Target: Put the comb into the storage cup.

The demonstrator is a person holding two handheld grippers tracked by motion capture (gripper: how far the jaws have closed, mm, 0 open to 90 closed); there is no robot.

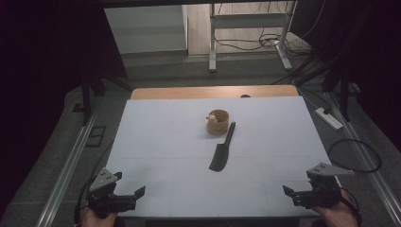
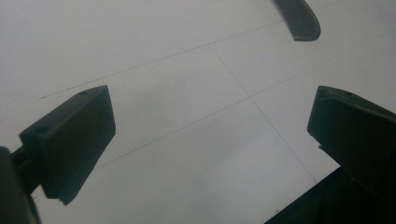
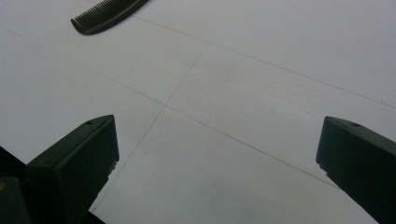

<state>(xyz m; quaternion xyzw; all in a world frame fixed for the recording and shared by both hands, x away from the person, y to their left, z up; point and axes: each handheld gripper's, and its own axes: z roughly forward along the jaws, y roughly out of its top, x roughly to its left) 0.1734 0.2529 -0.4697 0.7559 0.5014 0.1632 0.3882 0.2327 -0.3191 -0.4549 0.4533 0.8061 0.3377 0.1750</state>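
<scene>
Left gripper (image 1: 124, 198) and right gripper (image 1: 302, 193) both jaws wide, empty, at the near corners of the white table (image 1: 156, 137). Black comb (image 1: 222, 149) lies flat mid-table between them, well apart from both. Small wooden cup (image 1: 218, 122) just beyond the comb's handle, nothing blocking either path.

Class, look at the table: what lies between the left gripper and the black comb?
Nothing. From the left gripper to the comb there is bare white table, marked by thin lines, as the high view and left gripper view show.
</scene>
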